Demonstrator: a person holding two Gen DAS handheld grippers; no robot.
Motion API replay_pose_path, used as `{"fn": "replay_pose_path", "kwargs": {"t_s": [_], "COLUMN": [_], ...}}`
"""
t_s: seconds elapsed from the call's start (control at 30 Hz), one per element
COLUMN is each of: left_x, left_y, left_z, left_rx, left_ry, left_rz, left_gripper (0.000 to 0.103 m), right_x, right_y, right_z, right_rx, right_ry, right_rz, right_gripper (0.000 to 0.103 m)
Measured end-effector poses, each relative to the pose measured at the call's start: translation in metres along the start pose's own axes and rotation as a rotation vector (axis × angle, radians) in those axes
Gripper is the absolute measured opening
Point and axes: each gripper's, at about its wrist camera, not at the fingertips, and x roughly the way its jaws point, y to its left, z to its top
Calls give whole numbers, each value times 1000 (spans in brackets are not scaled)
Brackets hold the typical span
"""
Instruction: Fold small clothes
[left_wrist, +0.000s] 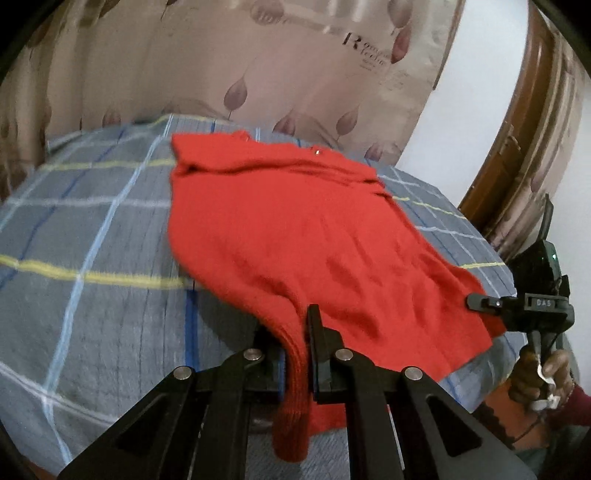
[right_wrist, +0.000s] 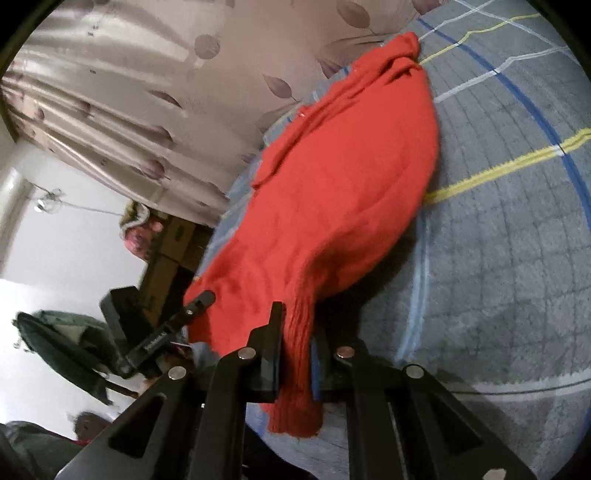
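Presently listed: one red knit sweater, small, lying spread on a bed under a grey plaid bedspread with blue, white and yellow lines; its neckline end, carrying a small shiny button, lies at the far side near a leaf-patterned curtain, its ribbed hem end nearest the cameras. Left tool: fingers closed together on a bunched ribbed corner of the hem, cloth hanging out below the grip. Right tool: likewise clamped on the other ribbed hem corner, seen from its own camera, and also visible at the right edge of the left wrist view, with the person's hand on its handle. Both held corners appear raised off the bed, the body of the garment sloping down to rest on the bedspread. Handling estimate: soft, light, limp knit; it will drape and sag between the two grips, stretch somewhat under pull, and likely cling to the bedspread rather than slide. Suggested holds: the thicker ribbed hem corners, as now, then the shoulder edges; grip deep, since thin knit may slip from shallow pinches.
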Motion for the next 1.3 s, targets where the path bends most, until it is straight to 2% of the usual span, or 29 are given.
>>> {"fn": "replay_pose_path", "kwargs": {"t_s": [0.5,1.03,1.3], "left_x": [-4,13,26], "left_y": [-16,0,9], "left_z": [49,83,98], "left_rx": [82,27,7], "left_ry": [-76,-100,-102], "left_rz": [58,73,77], "left_gripper": [9,9,9], "right_x": [-12,-16,-10], "right_y": [36,37,31], "right_z": [47,99,115], "right_rx": [-65,-80,-82], "right_ry": [-63,-133,-151], "right_rz": [39,29,27], "right_gripper": [12,12,12]}}
